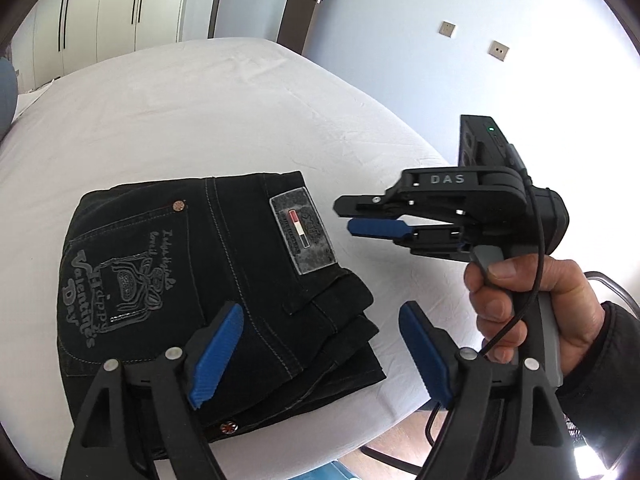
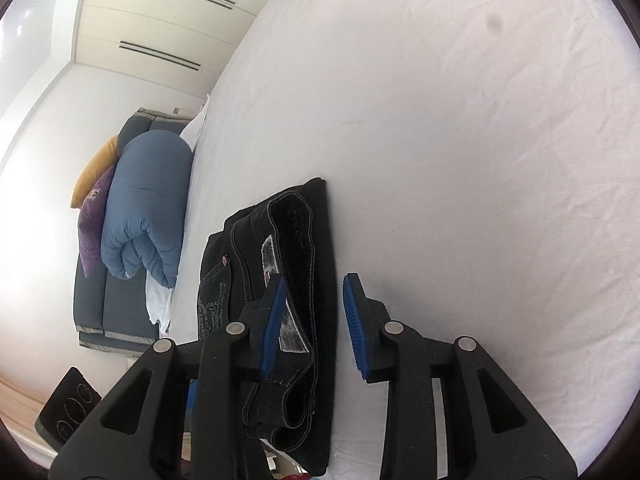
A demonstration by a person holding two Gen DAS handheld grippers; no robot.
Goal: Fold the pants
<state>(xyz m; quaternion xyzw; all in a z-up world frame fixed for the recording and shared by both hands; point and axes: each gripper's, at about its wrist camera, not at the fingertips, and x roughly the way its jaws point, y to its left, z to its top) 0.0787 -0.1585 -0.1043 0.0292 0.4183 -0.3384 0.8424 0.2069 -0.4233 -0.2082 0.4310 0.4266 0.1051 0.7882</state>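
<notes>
The black jeans (image 1: 224, 280) lie folded into a compact stack on the white bed (image 1: 200, 120), back pocket print and waistband patch facing up. My left gripper (image 1: 320, 354) hovers over the stack's near right corner, its blue pads wide apart with nothing between them. To the right of the stack a hand (image 1: 532, 304) holds my right gripper (image 1: 346, 217), whose jaws stand a little apart and empty above the sheet. In the right wrist view the jeans (image 2: 320, 280) lie edge-on under my right gripper (image 2: 314, 326), and the pads touch no cloth.
A rolled blue duvet (image 2: 144, 204) with purple and yellow cushions lies on a dark bench beyond the bed. Wardrobe doors (image 1: 120, 8) and a door (image 1: 304, 4) stand at the back. The bed's near edge (image 1: 360, 436) drops to a wooden floor.
</notes>
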